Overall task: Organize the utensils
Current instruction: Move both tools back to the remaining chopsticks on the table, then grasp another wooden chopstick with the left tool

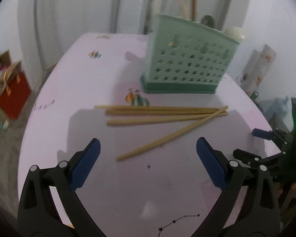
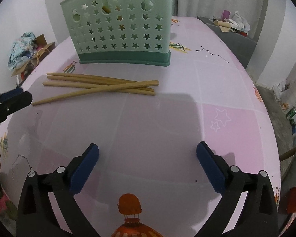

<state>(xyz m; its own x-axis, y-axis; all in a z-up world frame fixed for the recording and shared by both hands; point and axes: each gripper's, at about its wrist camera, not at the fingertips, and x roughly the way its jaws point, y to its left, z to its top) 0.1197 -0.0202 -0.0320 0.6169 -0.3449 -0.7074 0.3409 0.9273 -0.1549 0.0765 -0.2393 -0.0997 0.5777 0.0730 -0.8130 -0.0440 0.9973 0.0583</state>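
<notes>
We're between picks: left gripper (image 1: 148, 152) and right gripper (image 2: 147, 154) both spread wide, empty. Next: straddle one chopstick (image 1: 171, 136) on the table (image 2: 217, 83), clamp, drop it into the holder (image 2: 120, 27).

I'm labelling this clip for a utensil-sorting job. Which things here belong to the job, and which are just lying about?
Belong to the job:
- four loose chopsticks on the table
- green holder with star holes, chopsticks already standing in it
- left tongs and right tongs, both open and empty

Just lying about:
- red bag on the floor
- bundle of cloth
- clutter on the grey ledge
</notes>
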